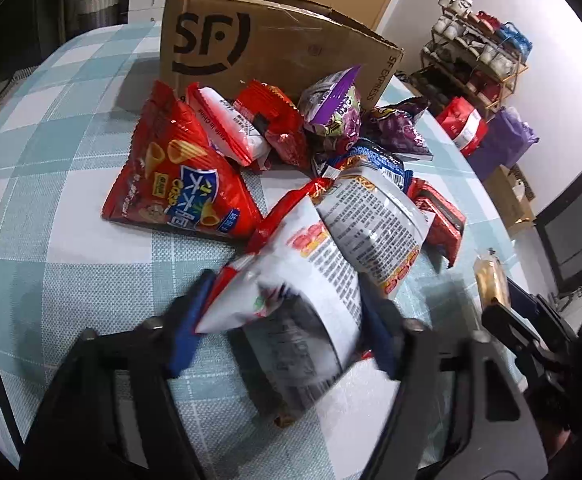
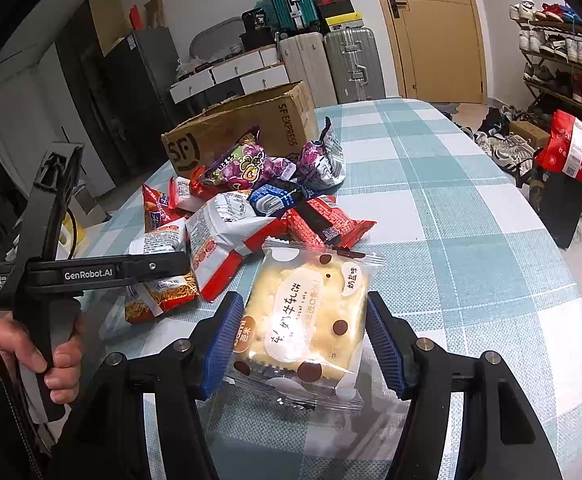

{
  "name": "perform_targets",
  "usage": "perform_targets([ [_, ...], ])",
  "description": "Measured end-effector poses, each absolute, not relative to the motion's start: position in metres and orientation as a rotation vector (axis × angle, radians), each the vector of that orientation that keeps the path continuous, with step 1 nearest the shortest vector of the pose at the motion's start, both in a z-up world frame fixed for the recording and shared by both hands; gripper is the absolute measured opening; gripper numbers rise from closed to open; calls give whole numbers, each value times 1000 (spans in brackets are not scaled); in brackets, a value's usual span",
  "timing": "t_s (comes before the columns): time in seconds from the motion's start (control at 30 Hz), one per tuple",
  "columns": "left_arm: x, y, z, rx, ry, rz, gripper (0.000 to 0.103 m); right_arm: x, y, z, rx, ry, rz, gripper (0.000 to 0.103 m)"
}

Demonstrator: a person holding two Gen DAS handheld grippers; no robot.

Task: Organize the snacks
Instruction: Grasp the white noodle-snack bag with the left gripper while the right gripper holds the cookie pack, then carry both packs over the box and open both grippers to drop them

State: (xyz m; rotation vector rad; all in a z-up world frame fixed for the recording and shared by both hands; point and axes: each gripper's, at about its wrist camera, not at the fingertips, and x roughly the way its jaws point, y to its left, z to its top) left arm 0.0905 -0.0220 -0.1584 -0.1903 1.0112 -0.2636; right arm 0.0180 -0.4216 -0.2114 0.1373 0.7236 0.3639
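- Left gripper (image 1: 281,330): fingers clamped on a white-backed snack bag (image 1: 291,280) at the near edge of the snack pile (image 2: 251,200).
- Right gripper (image 2: 301,344): fingers grasping a nougat cracker packet (image 2: 303,320) above the checked tabletop (image 2: 471,240).
- SF cardboard box (image 1: 259,44) stands behind the pile.

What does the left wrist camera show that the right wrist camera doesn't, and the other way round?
Only the left wrist view shows the left gripper from behind, its blue pads around a white snack bag, and the front of the big red cone-snack bag.

Only the right wrist view shows the right gripper's pads pressed on a cracker pack, a hand holding the left gripper's handle, a door and suitcases.

Both show the SF box, the snack pile, the checked tablecloth and the shoe rack.
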Motion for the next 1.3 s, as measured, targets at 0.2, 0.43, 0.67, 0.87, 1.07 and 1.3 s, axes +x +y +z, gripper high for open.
perform_targets([
  [0.2, 91, -22, -159, -198, 1012, -290, 52, 17, -417, -207, 137, 719, 370, 62],
  [0.43, 72, -8, -145, -206, 971, -300, 52, 10, -412, -191, 118, 686, 382, 62],
  [0.67, 57, 9, -113, -219, 904, -318, 52, 6, -400, -165, 96, 639, 417, 62],
  [0.87, 52, 33, -80, -221, 856, -313, 52, 13, -388, -140, 114, 625, 483, 62],
  [1.07, 67, 41, -55, -205, 831, -328, 52, 33, -375, -116, 124, 611, 540, 62],
  [1.3, 94, 39, -24, -167, 809, -351, 52, 63, -363, -89, 110, 586, 585, 62],
])
